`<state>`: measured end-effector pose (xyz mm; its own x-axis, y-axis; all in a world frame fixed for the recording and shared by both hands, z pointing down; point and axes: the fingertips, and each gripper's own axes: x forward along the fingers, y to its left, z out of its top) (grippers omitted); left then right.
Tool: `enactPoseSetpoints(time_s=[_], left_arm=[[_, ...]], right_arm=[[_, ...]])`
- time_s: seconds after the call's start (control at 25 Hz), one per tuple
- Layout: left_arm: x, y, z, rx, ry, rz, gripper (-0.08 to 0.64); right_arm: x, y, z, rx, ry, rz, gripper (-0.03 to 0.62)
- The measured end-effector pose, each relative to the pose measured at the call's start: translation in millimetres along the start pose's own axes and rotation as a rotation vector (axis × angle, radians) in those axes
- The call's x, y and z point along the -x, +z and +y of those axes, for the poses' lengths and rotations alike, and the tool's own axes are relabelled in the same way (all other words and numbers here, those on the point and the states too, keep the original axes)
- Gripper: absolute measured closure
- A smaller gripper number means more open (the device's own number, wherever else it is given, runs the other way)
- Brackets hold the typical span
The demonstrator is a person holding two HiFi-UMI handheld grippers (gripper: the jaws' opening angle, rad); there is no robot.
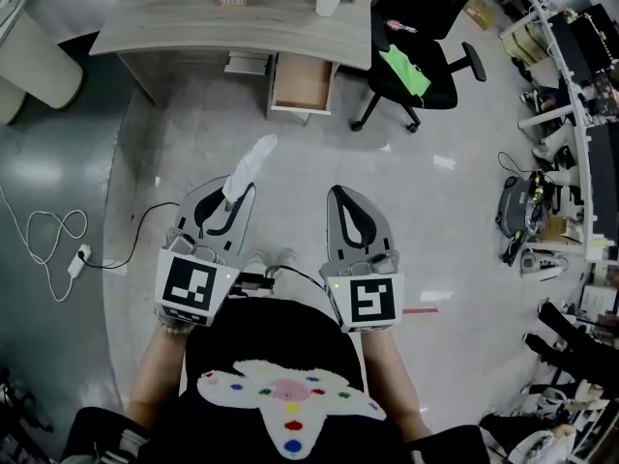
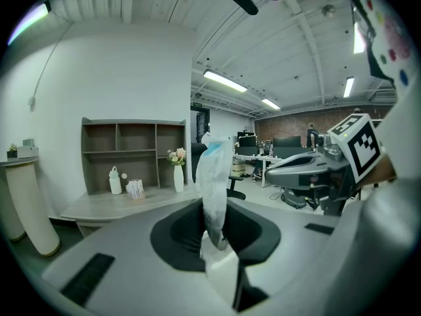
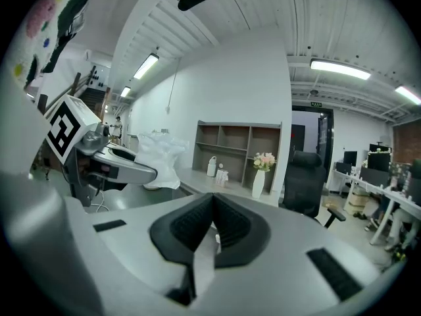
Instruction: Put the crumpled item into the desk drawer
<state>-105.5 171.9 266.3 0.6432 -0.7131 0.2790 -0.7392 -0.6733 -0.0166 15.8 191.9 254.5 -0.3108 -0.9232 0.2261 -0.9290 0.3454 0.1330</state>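
While the left gripper (image 1: 235,193) pinches the crumpled item (image 1: 253,159) by its lower end, the white wad standing past the jaw tips, the right gripper (image 1: 340,196) is empty, its jaws pressed together. The open drawer (image 1: 302,83) lies well ahead at twelve o'clock under the desk (image 1: 174,22), with a black chair (image 1: 426,42) at one o'clock. Best to hold the pinch firm, walk straight in clear of the chair, and let go only once the wad is over the drawer's bare bottom.

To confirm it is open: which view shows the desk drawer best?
Head view: the desk drawer is pulled out, inside seen from above. Both gripper views show only the desk top.
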Motion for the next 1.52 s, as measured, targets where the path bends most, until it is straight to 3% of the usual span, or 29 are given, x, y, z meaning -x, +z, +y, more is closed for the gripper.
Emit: enactPoseSetpoints(time_s=[0.56, 0.96, 1.28, 1.52], left_arm=[[18, -1, 11, -0.014, -0.046, -0.037, 0.494], [29, -1, 14, -0.011, -0.061, -0.059, 0.494], [20, 6, 16, -0.023, -0.053, -0.076, 0.494], [6, 11, 21, -0.029, -0.030, -0.071, 0.494]], right_arm=[[9, -3, 18, 0.002, -0.086, 0.013, 0.588], [12, -4, 34, 0.003, -0.085, 0.014, 0.588], [5, -5, 27, -0.043, -0.084, 0.021, 0.588], [-11, -6, 9, -0.016, -0.072, 0.012, 0.588]])
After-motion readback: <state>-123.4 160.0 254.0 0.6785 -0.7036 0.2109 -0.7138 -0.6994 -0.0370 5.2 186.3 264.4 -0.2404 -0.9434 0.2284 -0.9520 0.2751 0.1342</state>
